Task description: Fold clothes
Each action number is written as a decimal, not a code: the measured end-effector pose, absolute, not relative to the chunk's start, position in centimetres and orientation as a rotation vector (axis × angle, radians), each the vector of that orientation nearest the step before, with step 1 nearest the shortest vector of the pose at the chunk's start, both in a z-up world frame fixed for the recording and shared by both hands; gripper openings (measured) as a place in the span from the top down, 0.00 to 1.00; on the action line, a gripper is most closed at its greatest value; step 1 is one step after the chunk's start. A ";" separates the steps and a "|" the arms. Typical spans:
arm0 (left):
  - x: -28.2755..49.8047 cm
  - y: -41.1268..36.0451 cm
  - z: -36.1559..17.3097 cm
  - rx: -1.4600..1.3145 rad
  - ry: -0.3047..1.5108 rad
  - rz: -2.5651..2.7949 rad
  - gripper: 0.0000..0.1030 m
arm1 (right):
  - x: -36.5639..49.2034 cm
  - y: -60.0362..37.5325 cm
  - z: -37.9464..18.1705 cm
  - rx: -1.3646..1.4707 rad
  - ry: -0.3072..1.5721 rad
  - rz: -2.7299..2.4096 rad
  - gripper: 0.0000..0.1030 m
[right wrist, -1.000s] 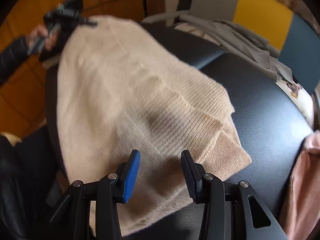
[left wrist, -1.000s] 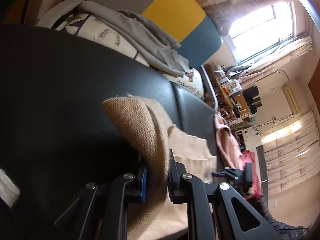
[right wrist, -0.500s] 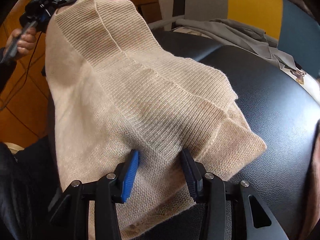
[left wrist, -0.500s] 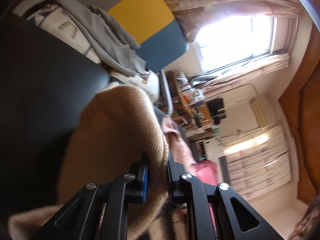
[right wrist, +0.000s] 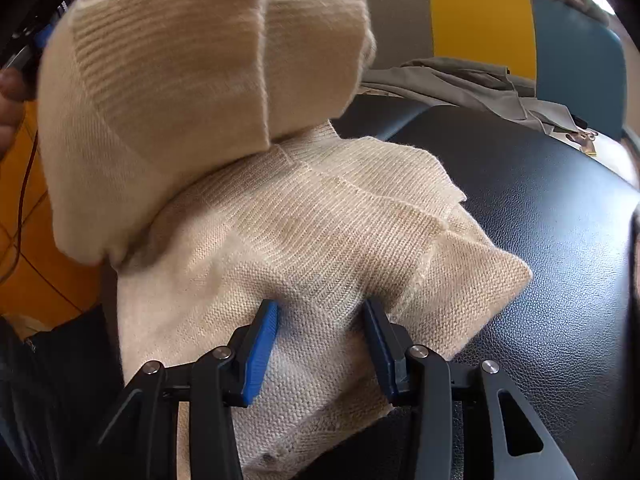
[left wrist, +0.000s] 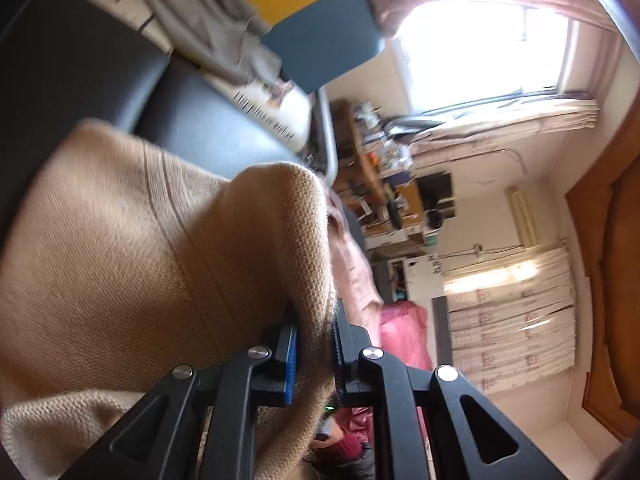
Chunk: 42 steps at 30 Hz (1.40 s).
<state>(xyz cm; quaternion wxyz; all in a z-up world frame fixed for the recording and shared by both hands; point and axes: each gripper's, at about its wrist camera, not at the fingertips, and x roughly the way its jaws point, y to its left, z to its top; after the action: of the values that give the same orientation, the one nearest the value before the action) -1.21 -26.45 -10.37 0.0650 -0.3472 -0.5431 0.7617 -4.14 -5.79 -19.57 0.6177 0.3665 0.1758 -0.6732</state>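
A beige knitted sweater [right wrist: 304,232] lies on a black leather surface [right wrist: 552,216]. My left gripper [left wrist: 314,344] is shut on a fold of the sweater [left wrist: 168,248] and holds that part lifted; in the right wrist view this raised flap [right wrist: 192,80] hangs over the rest of the garment at upper left. My right gripper [right wrist: 320,328] is open, its jaws resting on the lower part of the sweater with cloth between them, not pinched.
Grey clothes [right wrist: 472,84] lie at the far edge of the black surface before a grey, yellow and blue backrest [right wrist: 484,28]. A pink garment [left wrist: 356,264] lies further along. A cluttered desk [left wrist: 384,168] and window [left wrist: 480,44] are beyond.
My left gripper has lifted its held part of the sweater higher and carried it over the garment toward the right gripper. The right gripper has stayed open on the sweater.
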 end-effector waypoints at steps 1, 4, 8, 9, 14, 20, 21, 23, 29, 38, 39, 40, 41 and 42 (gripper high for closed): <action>-1.7 -25.8 -11.1 -1.073 -1.643 2.292 0.88 | -4.2 -5.6 -19.6 0.845 0.399 -1.548 0.57; -2.7 -24.5 -12.7 -1.120 -1.655 2.269 0.88 | -4.3 -5.7 -19.5 0.849 0.384 -1.545 0.57; -3.6 -23.5 -14.9 -1.127 -1.716 2.226 0.89 | -4.2 -6.3 -19.6 0.856 0.365 -1.543 0.57; -3.8 -23.4 -15.4 -1.117 -1.743 2.212 0.89 | -4.3 -6.3 -19.7 0.859 0.355 -1.543 0.57; -4.9 -22.5 -16.7 -1.150 -1.731 2.209 0.88 | -4.3 -5.9 -19.8 0.869 0.326 -1.553 0.57; -5.0 -22.7 -18.1 -1.113 -1.832 2.126 0.77 | -4.0 -5.5 -19.8 0.869 0.316 -1.561 0.55; -4.9 -22.8 -17.5 -1.104 -1.822 2.119 0.76 | -3.9 -5.4 -19.8 0.865 0.319 -1.564 0.55; -4.7 -22.8 -15.8 -1.097 -1.780 2.111 0.74 | -3.5 -5.3 -19.5 0.854 0.329 -1.571 0.52; -1.9 -24.9 -11.7 -0.962 -1.695 2.115 0.73 | -2.3 -2.8 -18.2 0.864 0.398 -1.610 0.29; 8.6 -33.3 -12.4 -0.958 -1.645 2.417 0.72 | -0.6 3.4 -14.3 0.901 0.435 -1.661 0.28; 9.8 -34.1 -13.2 -0.961 -1.677 2.425 0.72 | 0.5 2.9 -13.4 0.882 0.429 -1.655 0.28; 11.0 -34.9 -13.9 -0.964 -1.709 2.432 0.72 | 1.5 2.5 -12.6 0.863 0.423 -1.650 0.28; 11.9 -35.2 -14.6 -0.960 -1.721 2.430 0.71 | 2.3 2.2 -11.8 0.839 0.417 -1.633 0.28; 12.6 -35.4 -15.2 -0.953 -1.726 2.424 0.71 | 3.0 1.5 -11.0 0.814 0.417 -1.598 0.28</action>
<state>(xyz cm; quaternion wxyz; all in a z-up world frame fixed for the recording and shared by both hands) 12.63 -35.38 -15.17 0.0084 -0.3049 -0.5525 0.7757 2.99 1.46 -11.02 0.6052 0.3520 0.1802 -0.6910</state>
